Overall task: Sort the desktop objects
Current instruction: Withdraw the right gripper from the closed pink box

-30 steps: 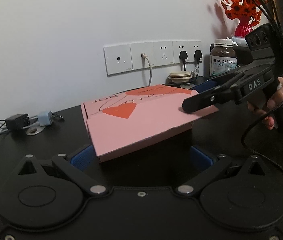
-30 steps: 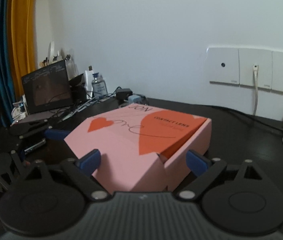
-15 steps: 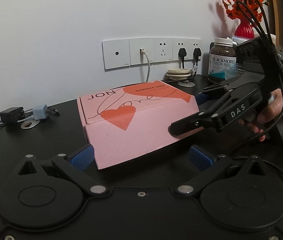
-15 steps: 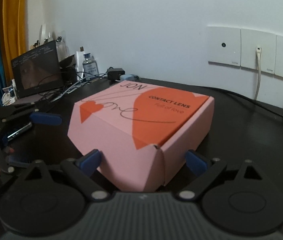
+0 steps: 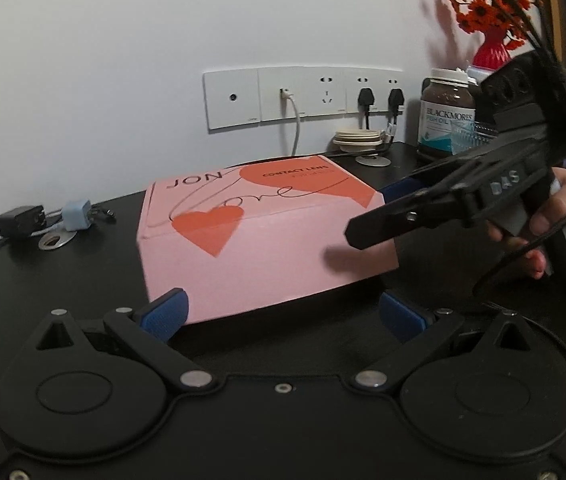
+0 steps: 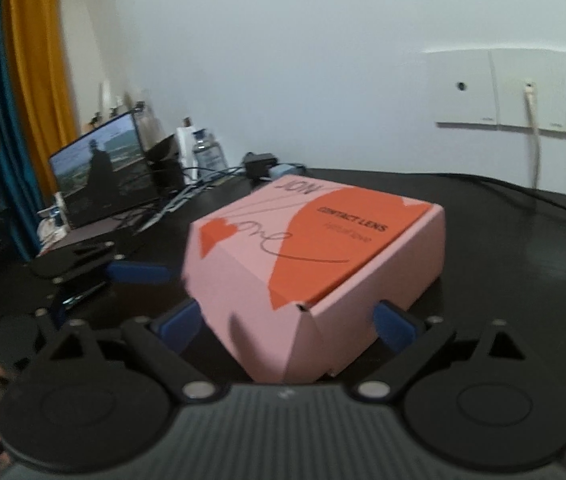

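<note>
Left wrist view: the pink box (image 5: pixel 267 240) lies on the black surface (image 5: pixel 63 280), near the wall sockets (image 5: pixel 303 96); the left gripper (image 5: pixel 281 314) has its jaws spread wide, one blue pad at each lower corner of the box's near face; the right gripper (image 5: pixel 367 216) comes in from the box's right end, held by a hand (image 5: pixel 555 220). Right wrist view: the right gripper (image 6: pixel 289 328) also has its jaws wide apart, straddling a box corner; neither pair grips anything.

Risks, as judgements: the box is wider than a sure bite allows, so closing on a corner may skew it or dent the cardboard; a push from one side only may slide it toward the chargers (image 5: pixel 47 216) or the stacked lids (image 5: pixel 359 138); the trailing cable (image 5: pixel 523 248) may snag.

Limits of view: the right wrist picture is motion-blurred; whether the pads touch the cardboard cannot be told; the box's far side, its contents and its lid latch are hidden; the supplement bottle (image 5: pixel 447 116) is partly covered.
</note>
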A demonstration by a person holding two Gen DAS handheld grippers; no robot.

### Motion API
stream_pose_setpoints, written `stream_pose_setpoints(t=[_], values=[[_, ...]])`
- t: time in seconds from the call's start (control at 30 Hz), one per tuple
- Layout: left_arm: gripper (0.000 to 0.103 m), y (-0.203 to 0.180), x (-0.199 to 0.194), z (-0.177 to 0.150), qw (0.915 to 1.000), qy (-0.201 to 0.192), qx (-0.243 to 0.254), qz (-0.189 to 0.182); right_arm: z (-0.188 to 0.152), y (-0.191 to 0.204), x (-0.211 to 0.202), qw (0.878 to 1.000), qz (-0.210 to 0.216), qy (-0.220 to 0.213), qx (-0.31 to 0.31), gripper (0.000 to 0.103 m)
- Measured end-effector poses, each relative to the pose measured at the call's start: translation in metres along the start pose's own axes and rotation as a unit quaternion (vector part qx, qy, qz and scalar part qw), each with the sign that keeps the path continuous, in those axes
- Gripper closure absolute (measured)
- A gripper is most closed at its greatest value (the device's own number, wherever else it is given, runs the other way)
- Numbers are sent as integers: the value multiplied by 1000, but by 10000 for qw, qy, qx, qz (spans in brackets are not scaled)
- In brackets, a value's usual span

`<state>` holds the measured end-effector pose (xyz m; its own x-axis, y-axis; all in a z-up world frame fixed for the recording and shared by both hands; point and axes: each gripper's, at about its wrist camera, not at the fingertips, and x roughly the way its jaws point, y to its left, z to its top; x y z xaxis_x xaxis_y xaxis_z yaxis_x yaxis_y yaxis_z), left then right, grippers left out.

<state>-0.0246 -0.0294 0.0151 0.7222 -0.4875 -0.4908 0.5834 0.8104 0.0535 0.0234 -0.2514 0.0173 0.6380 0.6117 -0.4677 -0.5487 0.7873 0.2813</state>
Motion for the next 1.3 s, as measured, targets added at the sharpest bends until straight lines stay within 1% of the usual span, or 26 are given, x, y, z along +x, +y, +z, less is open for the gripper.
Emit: stream_pose_setpoints(t=[0.17,0.3,0.4,0.47,0.53,0.67,0.77,0.97,1.0,1.17,1.3], values=[[0,8,-3,0,9998,18,-206,32,0,6,-3,9982,589,-88,-8,9],[0,12,-3,1,9994,4,-337,23,5,1,-12,9984,381,-396,108,7],[0,10,0,3,9993,9,-371,-28,10,-11,-16,9962,19,-762,418,1],[0,8,3,4,9993,38,-379,-44,15,-21,-16,9930,-191,-947,680,1],[0,7,6,5,9991,59,-409,-15,23,-33,-10,9884,-377,-1052,1025,1],[0,5,9,6,9985,45,-554,-19,34,-47,7,9831,-580,-1082,1360,1],[0,6,11,7,9978,68,-661,-38,40,-52,21,9815,-571,-1087,1471,1],[0,4,14,6,9968,151,-765,-156,41,-56,44,9810,-272,-699,1786,1],[0,3,14,6,9969,158,-753,-174,39,-56,43,9808,-137,-678,1825,1],[0,4,17,7,9974,223,-672,-160,29,-49,35,9798,136,-651,1886,1],[0,10,16,7,9969,255,-730,-114,22,-48,26,9753,427,-593,2085,1]])
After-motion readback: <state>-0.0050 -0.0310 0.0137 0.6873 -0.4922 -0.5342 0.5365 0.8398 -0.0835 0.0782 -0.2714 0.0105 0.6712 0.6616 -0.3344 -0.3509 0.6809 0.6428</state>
